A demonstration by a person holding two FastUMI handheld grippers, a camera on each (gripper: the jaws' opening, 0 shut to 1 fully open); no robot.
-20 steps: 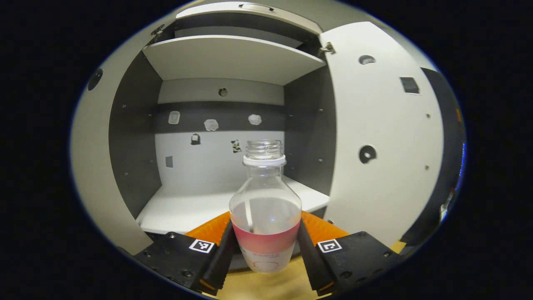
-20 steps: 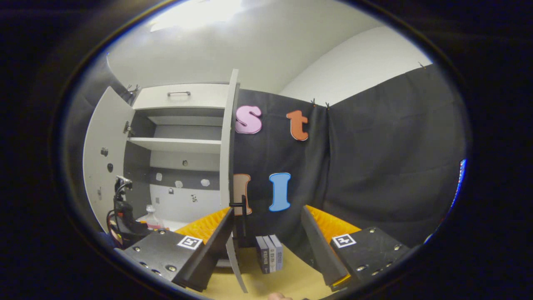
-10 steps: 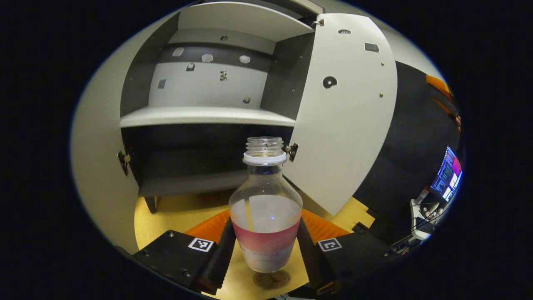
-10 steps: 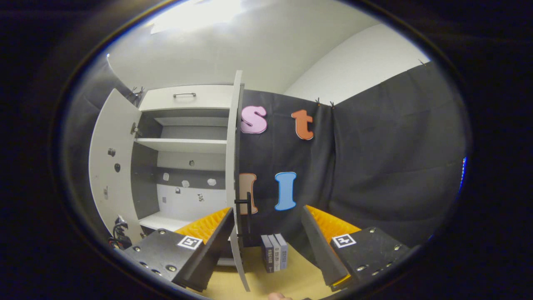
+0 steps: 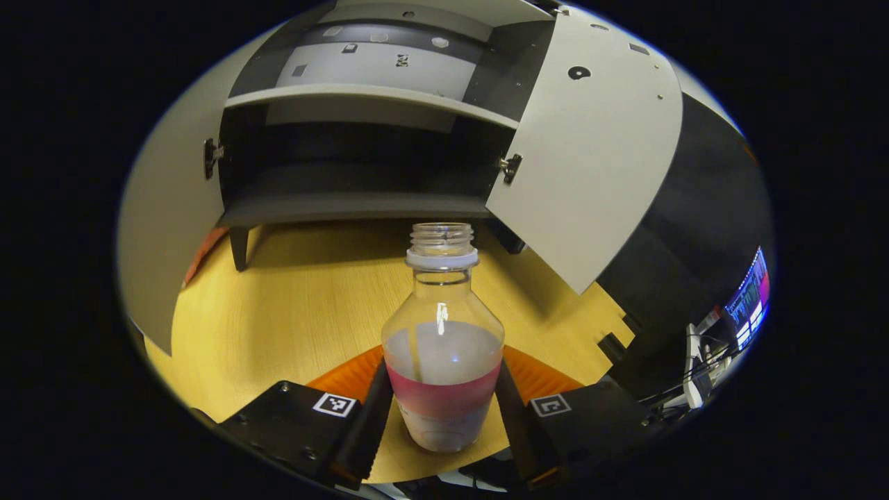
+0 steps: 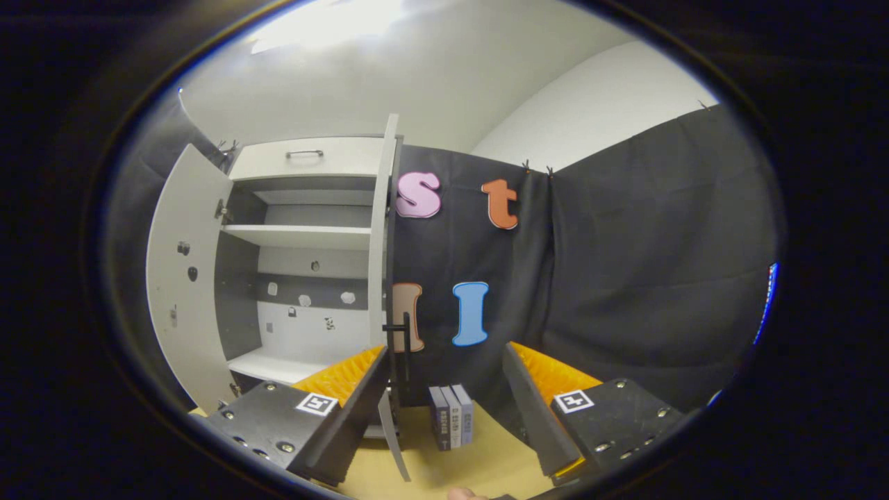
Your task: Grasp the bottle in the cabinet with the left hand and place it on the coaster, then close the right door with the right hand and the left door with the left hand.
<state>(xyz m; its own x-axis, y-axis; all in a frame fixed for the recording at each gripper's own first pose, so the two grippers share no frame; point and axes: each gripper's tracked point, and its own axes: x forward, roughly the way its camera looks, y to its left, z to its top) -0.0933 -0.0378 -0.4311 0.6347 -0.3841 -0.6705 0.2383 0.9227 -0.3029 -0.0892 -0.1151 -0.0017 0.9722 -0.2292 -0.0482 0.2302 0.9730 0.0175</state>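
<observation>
My left claw (image 5: 442,417) is clamped on the bottle (image 5: 442,361), both fingers pressing its sides at the pink label band. Bottle is upright, clear, uncapped, white neck ring, cloudy liquid in the lower half. It's out of the cabinet (image 5: 361,104), held in front of it above the wooden desk (image 5: 298,298); can't tell if its base touches the desk. No coaster that I can make out in the left gripper view. Cabinet sits on the desk behind the bottle, both doors swung open: left door (image 5: 160,229) at the left edge, right door (image 5: 597,160) angled out to the right of the bottle. Lower shelves dark, upper shelf lighter with small stickers on the back panel. A lit screen (image 5: 746,302) and cables sit at the far right. My right claw (image 6: 444,410) is spread wide, holding nothing, pointing at the edge of the open right door (image 6: 382,278) with its dark handle (image 6: 401,340) between my fingers. Small books (image 6: 451,417) stand upright on the desk (image 6: 486,465) just beyond. In the right gripper view, the left door (image 6: 184,278) stands open too and the drawer (image 6: 305,156) on top is shut.
</observation>
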